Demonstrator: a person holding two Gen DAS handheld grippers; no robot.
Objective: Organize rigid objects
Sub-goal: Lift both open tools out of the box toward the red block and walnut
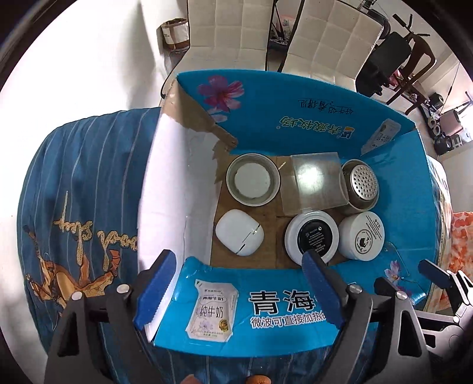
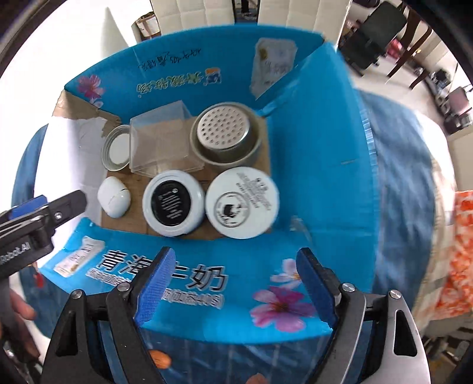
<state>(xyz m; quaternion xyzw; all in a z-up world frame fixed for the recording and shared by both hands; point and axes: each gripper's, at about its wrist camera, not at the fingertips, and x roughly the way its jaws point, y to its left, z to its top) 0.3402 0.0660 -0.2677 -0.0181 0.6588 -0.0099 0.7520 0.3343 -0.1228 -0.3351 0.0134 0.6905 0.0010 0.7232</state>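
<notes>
An open blue cardboard box rests on a blue bedspread. On its floor are a round tin, a clear plastic box, a perforated strainer in a bowl, a white earbud case, a black-labelled white jar and a white-labelled jar. My left gripper hangs open above the near flap, holding nothing. My right gripper is open and holds nothing, over the same flap, with the jars beyond it.
The bedspread surrounds the box. The left gripper's fingers and a hand show at the left edge of the right wrist view. White chairs stand behind the box. An orange patterned cloth lies at the right.
</notes>
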